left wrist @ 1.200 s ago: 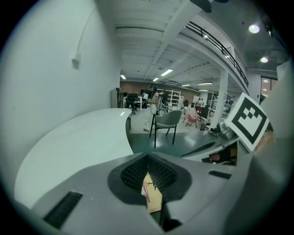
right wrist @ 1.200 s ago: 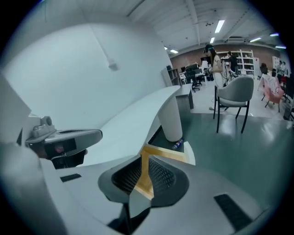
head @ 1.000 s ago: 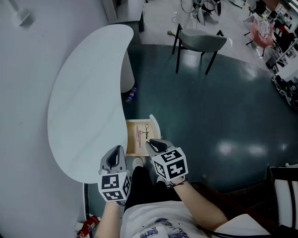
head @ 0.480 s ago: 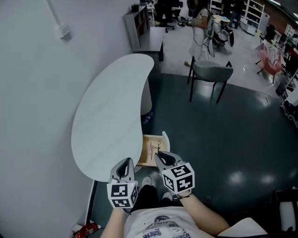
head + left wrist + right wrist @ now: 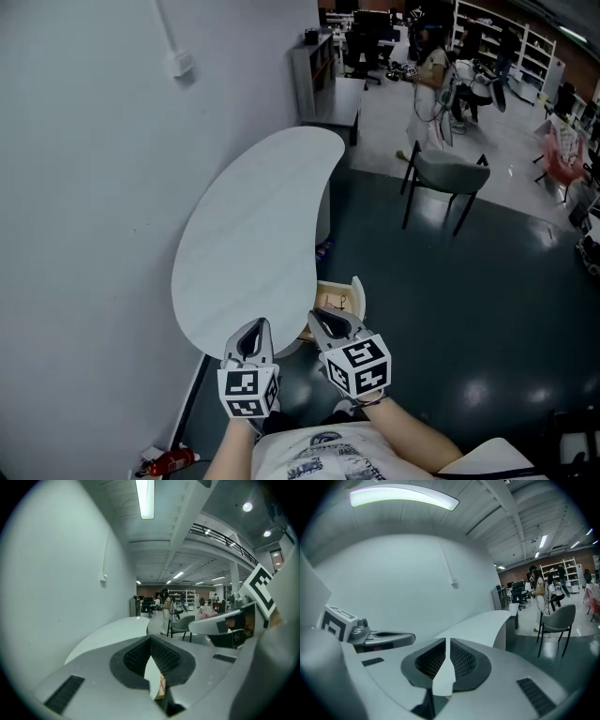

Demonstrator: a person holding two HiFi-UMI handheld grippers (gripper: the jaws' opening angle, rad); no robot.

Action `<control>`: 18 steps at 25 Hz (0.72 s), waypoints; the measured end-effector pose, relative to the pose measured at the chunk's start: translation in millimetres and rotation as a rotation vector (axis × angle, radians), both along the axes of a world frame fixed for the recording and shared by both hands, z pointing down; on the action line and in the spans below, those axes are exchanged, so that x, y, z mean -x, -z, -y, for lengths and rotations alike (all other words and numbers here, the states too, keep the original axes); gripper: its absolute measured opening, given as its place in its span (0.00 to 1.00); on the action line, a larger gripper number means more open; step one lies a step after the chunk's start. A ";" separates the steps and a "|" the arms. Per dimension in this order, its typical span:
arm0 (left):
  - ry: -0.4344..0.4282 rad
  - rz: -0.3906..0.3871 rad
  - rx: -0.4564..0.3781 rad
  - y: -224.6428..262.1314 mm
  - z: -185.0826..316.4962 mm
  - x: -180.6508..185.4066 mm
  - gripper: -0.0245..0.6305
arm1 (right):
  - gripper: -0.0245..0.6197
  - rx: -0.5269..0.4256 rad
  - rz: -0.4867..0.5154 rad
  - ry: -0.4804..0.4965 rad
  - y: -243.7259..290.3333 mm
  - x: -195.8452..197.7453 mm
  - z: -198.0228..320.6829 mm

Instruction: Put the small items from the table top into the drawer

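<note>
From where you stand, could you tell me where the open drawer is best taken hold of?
I would take the drawer by the top edge of its white front panel, coming from the open floor side. It stands pulled out from under the table, so that panel is exposed.

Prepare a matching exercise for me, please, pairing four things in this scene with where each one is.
Things:
1. table top
2. drawer
3. grey chair
4. red canister

Places:
A. lying at the foot of the wall
B. pulled open under the table top's near end
C. running along the wall
D. standing out on the open floor, beyond the table top

Pairs: 1-C, 2-B, 3-D, 4-A
</note>
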State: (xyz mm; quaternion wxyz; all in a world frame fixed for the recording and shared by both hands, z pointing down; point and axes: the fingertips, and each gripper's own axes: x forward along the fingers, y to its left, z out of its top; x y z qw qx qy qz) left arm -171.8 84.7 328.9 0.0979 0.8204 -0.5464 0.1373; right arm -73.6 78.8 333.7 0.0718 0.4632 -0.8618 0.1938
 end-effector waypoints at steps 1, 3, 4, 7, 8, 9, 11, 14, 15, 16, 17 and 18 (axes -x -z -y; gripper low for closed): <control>0.001 -0.006 -0.004 2.3 -1.6 6.7 0.07 | 0.11 -0.008 -0.004 0.002 3.7 6.3 -2.1; -0.005 -0.015 -0.015 7.8 -3.4 20.4 0.07 | 0.11 -0.023 -0.008 0.003 10.2 20.6 -5.6; -0.010 -0.019 -0.020 10.4 -3.1 27.5 0.07 | 0.10 -0.030 -0.011 0.002 12.7 28.7 -6.4; -0.032 -0.028 -0.034 17.8 1.3 50.6 0.07 | 0.09 -0.047 -0.028 -0.011 18.0 53.4 -3.8; -0.037 -0.031 -0.038 20.9 3.0 60.0 0.07 | 0.09 -0.051 -0.031 -0.018 20.4 62.4 -2.7; -0.041 -0.033 -0.041 24.2 4.4 70.3 0.07 | 0.09 -0.054 -0.034 -0.024 23.2 72.0 -2.2; -0.046 -0.038 -0.046 30.1 6.5 91.4 0.07 | 0.08 -0.059 -0.038 -0.031 28.8 91.6 -2.8; -0.059 -0.041 -0.049 34.7 9.8 117.0 0.07 | 0.07 -0.058 -0.044 -0.046 32.7 117.8 -2.7; -0.068 -0.041 -0.051 35.6 10.9 124.1 0.07 | 0.07 -0.057 -0.047 -0.054 32.6 125.9 -1.9; -0.078 -0.040 -0.053 36.7 12.0 130.9 0.07 | 0.07 -0.056 -0.047 -0.063 32.2 134.0 -0.7; -0.090 -0.040 -0.057 38.0 13.2 137.8 0.07 | 0.07 -0.056 -0.045 -0.073 32.1 142.2 0.9; -0.101 -0.039 -0.060 39.2 14.4 145.2 0.07 | 0.07 -0.056 -0.044 -0.083 32.2 150.4 2.6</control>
